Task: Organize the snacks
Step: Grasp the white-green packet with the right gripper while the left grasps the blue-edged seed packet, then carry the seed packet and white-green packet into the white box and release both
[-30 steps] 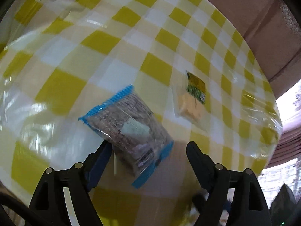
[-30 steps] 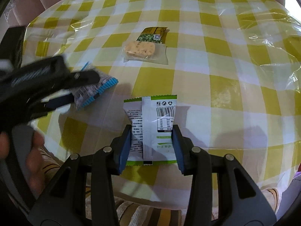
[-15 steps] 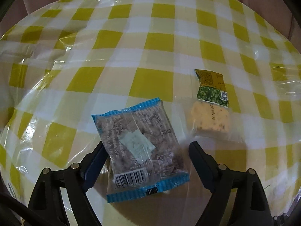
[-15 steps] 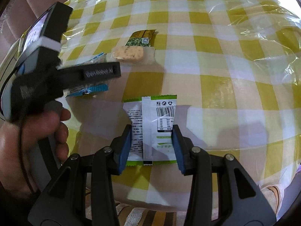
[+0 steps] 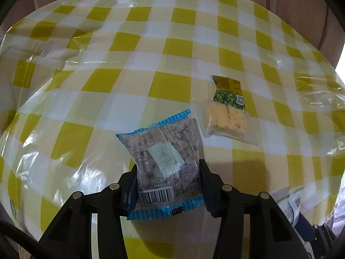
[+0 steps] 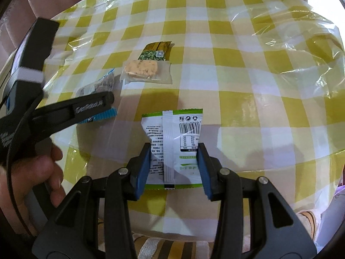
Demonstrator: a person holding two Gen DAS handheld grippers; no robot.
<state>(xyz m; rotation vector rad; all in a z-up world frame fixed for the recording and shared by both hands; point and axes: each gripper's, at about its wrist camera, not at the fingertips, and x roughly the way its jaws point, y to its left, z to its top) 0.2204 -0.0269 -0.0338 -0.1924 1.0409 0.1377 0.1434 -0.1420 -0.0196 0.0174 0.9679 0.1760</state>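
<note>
A second ago the left gripper stood wide, with the blue-edged packet lying loose between its fingers. Now its jaws are closing and both pads sit against the packet's sides near the barcode end, so the pick-up looks nearly made, with one more snack about to leave the checked tablecloth. The packet runs up and away from the jaws, its far blue edge pointing at the cracker packet, which lies just beyond and to the right of it, apart from both grippers.

In the right wrist view a hand holds the left tool at the left edge, with the blue-edged packet under its arm. To the right of that, the right gripper has not changed: its jaws are clamped on the white and green packet, pads pressing its lower sides, with the top half sticking out toward the cracker packet. That packet's bottom seam sits level with the pads' near ends.
</note>
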